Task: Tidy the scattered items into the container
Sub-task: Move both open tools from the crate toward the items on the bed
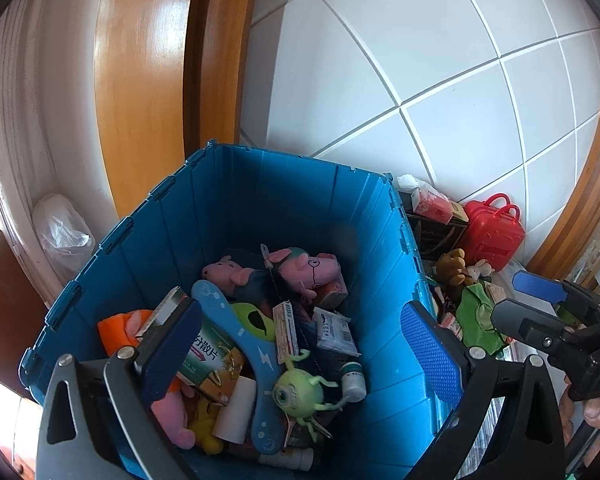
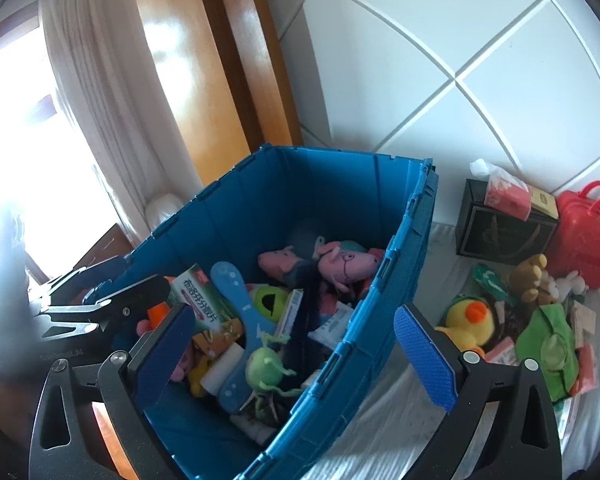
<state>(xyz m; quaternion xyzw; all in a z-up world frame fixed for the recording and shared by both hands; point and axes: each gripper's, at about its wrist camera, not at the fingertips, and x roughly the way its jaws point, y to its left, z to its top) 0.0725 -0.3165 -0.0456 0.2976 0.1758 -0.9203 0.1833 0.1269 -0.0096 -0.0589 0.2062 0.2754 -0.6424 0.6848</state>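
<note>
A blue crate (image 1: pixel 284 200) (image 2: pixel 300 192) stands on the bed. It holds two pink pig plushes (image 1: pixel 308 266), a blue boomerang (image 1: pixel 236 324), a green one-eyed monster (image 1: pixel 298 392), a green medicine box (image 1: pixel 208 360) and small packets. My left gripper (image 1: pixel 300 344) hangs open over the crate with nothing between its fingers. My right gripper (image 2: pixel 296 352) is open too, empty, astride the crate's right wall. To the right of the crate lie a yellow duck (image 2: pixel 466 320), a brown bear (image 2: pixel 530 276), a green plush (image 2: pixel 548 344) and several small packets.
A black box (image 2: pixel 500 232) with a red tissue pack (image 2: pixel 504 192) on it and a red case (image 2: pixel 584 236) stand against the white tiled wall (image 2: pixel 440 40). A wooden door frame (image 2: pixel 228 60) and a curtain (image 2: pixel 88 80) are behind the crate. Each gripper shows in the other's view.
</note>
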